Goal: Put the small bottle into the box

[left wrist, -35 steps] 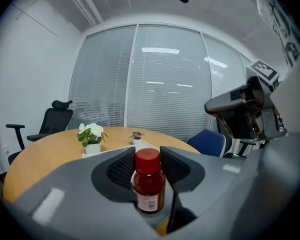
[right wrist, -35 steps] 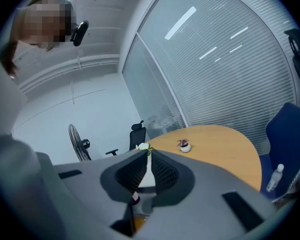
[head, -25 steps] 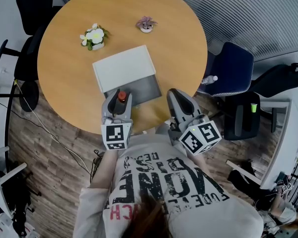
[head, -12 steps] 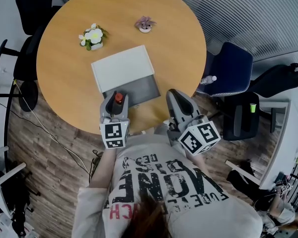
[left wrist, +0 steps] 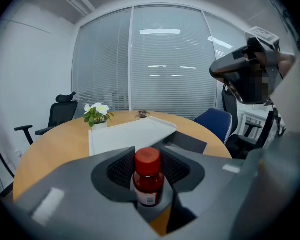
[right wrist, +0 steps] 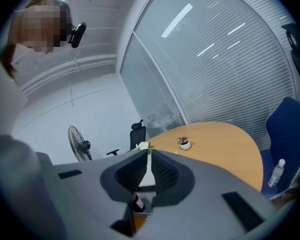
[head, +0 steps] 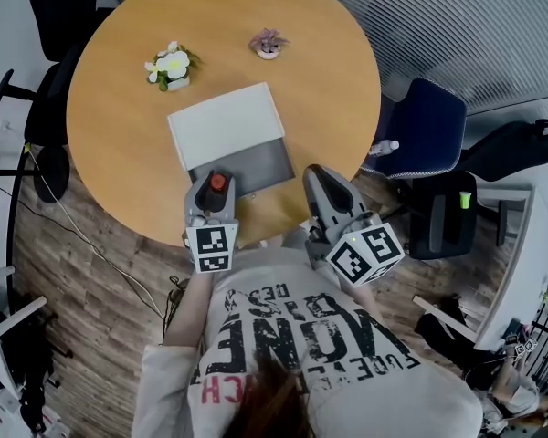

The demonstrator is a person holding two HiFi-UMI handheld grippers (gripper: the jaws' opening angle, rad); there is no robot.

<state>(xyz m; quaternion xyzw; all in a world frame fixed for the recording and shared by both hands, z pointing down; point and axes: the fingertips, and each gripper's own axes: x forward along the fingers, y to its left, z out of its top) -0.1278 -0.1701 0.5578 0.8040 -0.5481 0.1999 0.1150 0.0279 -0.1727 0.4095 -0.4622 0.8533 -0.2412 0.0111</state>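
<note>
One small bottle (left wrist: 148,178) — red cap, dark red body, white label — upright

Left gripper (head: 216,188), with the small bottle (left wrist: 149,175) in its jaws, has backed off a touch toward the person, away from the open box (head: 252,164). Right gripper (head: 316,173) has drifted slightly left. Both shifts are minor.

A round wooden bench (head: 119,108) stands on plank floor (head: 91,272). A blue chair (head: 429,121) sits right, a black office chair (head: 59,7) far left, window blinds (left wrist: 165,69) beyond.
</note>
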